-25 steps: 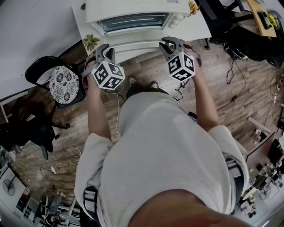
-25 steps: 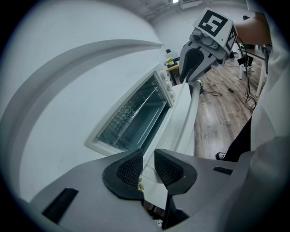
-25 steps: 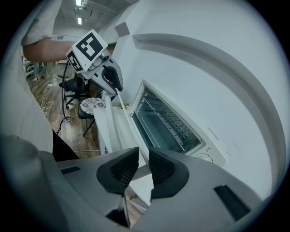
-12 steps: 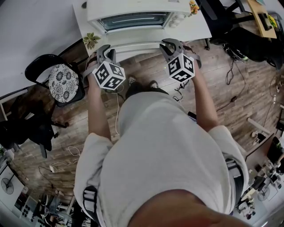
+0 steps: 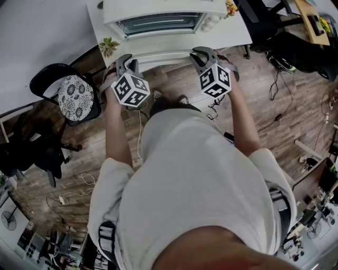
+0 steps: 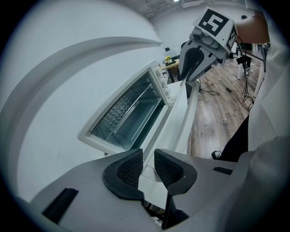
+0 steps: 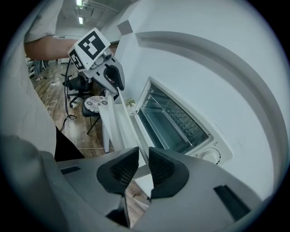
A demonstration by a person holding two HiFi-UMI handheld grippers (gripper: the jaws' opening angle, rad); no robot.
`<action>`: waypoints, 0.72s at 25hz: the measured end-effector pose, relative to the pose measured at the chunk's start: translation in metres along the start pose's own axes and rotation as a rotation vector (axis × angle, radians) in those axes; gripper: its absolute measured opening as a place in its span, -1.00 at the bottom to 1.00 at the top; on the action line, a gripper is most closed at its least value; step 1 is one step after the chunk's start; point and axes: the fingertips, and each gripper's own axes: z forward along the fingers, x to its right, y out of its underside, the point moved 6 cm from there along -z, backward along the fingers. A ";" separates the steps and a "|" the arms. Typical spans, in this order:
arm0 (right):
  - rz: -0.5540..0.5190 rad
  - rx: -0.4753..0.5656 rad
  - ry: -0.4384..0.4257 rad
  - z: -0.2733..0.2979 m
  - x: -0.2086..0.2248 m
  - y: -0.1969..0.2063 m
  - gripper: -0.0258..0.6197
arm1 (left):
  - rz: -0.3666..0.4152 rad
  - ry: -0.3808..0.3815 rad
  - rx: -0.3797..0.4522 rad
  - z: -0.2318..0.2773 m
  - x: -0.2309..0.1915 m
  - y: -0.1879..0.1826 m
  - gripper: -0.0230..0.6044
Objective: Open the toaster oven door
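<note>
left tool (image 6: 147, 157): jaws clamped, angled down | right tool (image 7: 143, 157): jaws clamped, angled down | both arms (image 5: 113, 129) outstretched

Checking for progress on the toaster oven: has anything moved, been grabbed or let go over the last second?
Nothing visibly changed. The left gripper and right gripper stay closed on the near edge of the oven door, one toward each end, and the toaster oven sits where it was.

So the right gripper (image 7: 143, 155) has its jaws pinched on the dropped-open door (image 7: 124, 129) of the oven (image 7: 213, 156). The left gripper (image 7: 118, 89) is at the door's far end.
</note>
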 end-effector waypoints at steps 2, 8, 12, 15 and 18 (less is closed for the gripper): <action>-0.001 -0.002 -0.005 0.000 -0.001 0.001 -0.71 | 0.000 0.004 -0.003 0.000 0.001 0.001 -0.63; -0.002 -0.010 -0.017 0.001 -0.006 0.004 -0.71 | 0.004 0.015 -0.010 0.001 0.007 0.003 -0.63; -0.001 -0.012 -0.025 0.001 -0.009 0.005 -0.71 | 0.001 0.021 -0.011 0.001 0.010 0.005 -0.63; 0.003 -0.016 -0.033 0.002 -0.011 0.006 -0.71 | 0.001 0.024 -0.010 0.002 0.012 0.007 -0.63; 0.001 -0.019 -0.040 0.004 -0.013 0.008 -0.71 | 0.004 0.027 -0.010 0.003 0.015 0.008 -0.63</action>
